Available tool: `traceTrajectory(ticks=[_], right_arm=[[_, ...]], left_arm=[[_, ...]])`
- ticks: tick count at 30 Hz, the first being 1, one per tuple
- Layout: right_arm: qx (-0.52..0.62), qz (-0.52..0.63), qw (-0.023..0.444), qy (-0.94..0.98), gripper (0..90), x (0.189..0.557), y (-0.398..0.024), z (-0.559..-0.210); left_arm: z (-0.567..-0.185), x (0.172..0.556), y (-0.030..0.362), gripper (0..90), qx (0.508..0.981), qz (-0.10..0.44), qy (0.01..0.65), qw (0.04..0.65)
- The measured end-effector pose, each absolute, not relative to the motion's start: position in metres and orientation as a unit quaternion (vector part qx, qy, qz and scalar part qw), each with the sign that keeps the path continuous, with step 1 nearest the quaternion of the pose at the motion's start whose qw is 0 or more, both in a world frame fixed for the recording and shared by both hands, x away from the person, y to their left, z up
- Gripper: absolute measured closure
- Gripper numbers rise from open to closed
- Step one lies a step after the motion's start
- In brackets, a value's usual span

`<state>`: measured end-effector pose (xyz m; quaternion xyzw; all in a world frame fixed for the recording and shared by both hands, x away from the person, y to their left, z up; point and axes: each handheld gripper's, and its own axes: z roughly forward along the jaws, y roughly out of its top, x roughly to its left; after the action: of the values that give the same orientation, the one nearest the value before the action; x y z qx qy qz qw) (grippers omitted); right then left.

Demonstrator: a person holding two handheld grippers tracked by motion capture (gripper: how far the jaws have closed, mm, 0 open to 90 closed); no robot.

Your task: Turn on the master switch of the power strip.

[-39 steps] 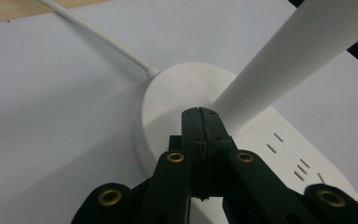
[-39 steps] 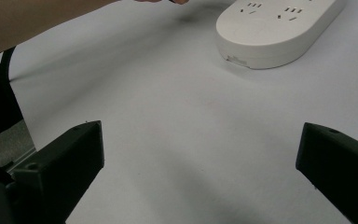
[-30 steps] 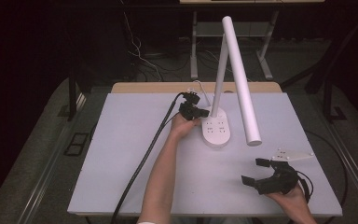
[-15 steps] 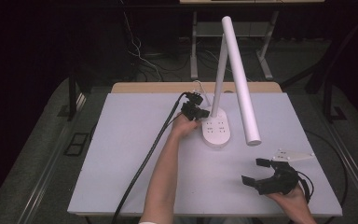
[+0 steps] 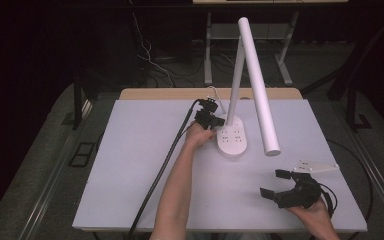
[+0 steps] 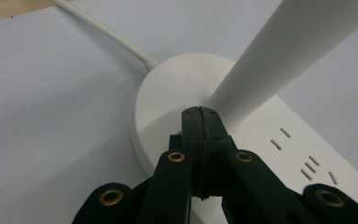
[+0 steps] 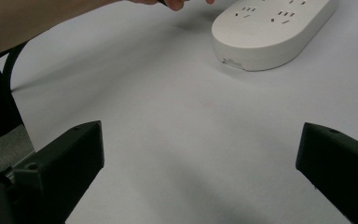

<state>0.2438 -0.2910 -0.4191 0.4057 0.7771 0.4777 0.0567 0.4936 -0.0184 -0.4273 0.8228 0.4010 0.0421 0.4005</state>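
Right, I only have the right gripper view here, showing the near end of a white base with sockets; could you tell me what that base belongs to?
Observer: It's a desk lamp base; a white stem rises from its far end to a long lamp head.
Operator: Thank you. Where is the left gripper?
Observer: The left gripper is at the foot of the stem, jaws closed together, empty.
Operator: And is the lamp plugged in?
Observer: A white cord leaves the base's far end toward the table's back edge; its plug isn't visible.
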Motion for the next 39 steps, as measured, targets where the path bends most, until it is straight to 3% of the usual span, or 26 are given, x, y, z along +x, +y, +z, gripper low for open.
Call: traceTrajectory(ticks=[5,36,38,39], right_arm=[[0.406,0.479,0.057,0.777,0.4,0.244,-0.292,-0.419],[0.406,0.478,0.059,0.777,0.4,0.245,-0.293,-0.419],[0.405,0.479,0.060,0.776,0.4,0.245,-0.293,-0.419],[0.405,0.480,0.060,0.776,0.4,0.245,-0.293,-0.419]], left_arm=[[-0.433,0.489,-0.012,90.0,0.792,0.019,0.410,0.452],[-0.384,0.452,0.015,89.2,0.788,0.066,0.358,0.497],[-0.380,0.449,0.018,80.9,0.787,0.061,0.358,0.499],[-0.379,0.448,0.019,71.9,0.789,0.059,0.357,0.496]])
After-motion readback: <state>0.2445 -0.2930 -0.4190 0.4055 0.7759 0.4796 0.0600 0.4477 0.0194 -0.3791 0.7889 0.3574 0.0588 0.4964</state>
